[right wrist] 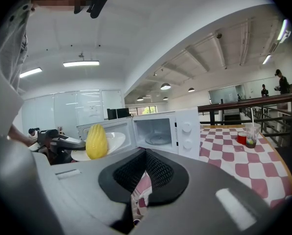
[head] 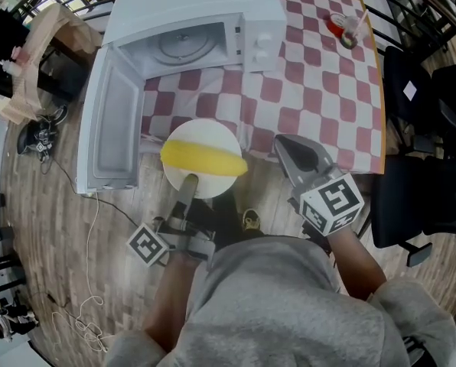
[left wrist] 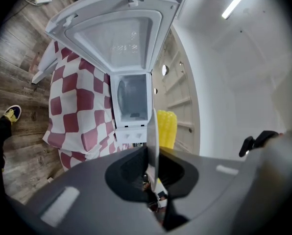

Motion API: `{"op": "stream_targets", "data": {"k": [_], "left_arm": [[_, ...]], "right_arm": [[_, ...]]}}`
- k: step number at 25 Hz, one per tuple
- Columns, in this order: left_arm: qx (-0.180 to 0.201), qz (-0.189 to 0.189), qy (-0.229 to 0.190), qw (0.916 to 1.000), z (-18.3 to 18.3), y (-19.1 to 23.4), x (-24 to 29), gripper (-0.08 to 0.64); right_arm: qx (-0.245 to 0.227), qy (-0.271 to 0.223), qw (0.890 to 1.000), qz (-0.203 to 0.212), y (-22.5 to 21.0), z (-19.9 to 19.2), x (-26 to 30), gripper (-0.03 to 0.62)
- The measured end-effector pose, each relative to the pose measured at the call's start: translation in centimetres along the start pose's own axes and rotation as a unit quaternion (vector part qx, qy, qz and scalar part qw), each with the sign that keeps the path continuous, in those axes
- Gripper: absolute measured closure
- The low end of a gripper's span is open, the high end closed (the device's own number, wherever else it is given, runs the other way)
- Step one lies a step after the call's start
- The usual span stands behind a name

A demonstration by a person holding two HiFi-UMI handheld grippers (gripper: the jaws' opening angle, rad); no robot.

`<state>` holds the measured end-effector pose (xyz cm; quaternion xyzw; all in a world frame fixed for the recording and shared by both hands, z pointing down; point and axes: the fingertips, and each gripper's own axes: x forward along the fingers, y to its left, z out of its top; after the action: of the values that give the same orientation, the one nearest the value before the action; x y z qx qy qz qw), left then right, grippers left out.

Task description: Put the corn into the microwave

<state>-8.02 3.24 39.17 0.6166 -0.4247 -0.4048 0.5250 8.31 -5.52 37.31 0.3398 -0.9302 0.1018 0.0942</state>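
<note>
Corn (head: 203,159), a yellow cob, lies across the middle of a white plate (head: 201,132). The left claw (head: 188,183) is clamped on the plate's near rim and holds it in the air just off the near edge of the desk (head: 320,82), over the wood floor (head: 52,205).

The head view gives the layout from above. The white microwave (head: 190,10) stands at the desk's left end with its door (head: 109,128) swung fully out to the left. The mouth of the cavity faces the plate, with a strip of red-and-white checked cloth (head: 213,102) between them.

Only the left gripper view shows the grip itself: the plate appears edge-on as a thin white line pinched between the two jaws, with the cob rising behind it.

Only the right gripper view looks level into the cavity, where the glass turntable (right wrist: 158,140) sits bare. It also shows the right claw (right wrist: 141,175) with its jaws closed together and nothing held.

From above, the right claw sits to the right of the plate, near it but not touching, over the hanging hem of the cloth. The open door bounds the plate's left side and the control panel (head: 262,40) bounds the right of the opening. A red cup with a straw (head: 341,27) stands at the far right corner of the desk, well apart from the microwave.
</note>
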Motion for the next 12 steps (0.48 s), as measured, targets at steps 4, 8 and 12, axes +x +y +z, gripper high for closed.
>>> {"op": "stream_targets", "data": {"k": [4, 8, 12], "left_arm": [[-0.004, 0.003, 0.003, 1.0000, 1.7, 0.7, 1.8, 0.531], [-0.015, 0.004, 0.008, 0.9998, 3.6, 1.4, 3.7, 0.531], [-0.017, 0.007, 0.013, 0.9997, 5.9, 2.0, 5.5, 0.531]], "right_arm": [[0.003, 0.003, 1.000, -0.002, -0.9, 0.7, 2.1, 0.594], [0.005, 0.007, 1.000, -0.008, -1.6, 1.4, 4.7, 0.594], [0.014, 0.011, 1.000, -0.008, -1.8, 2.0, 7.7, 0.594]]}}
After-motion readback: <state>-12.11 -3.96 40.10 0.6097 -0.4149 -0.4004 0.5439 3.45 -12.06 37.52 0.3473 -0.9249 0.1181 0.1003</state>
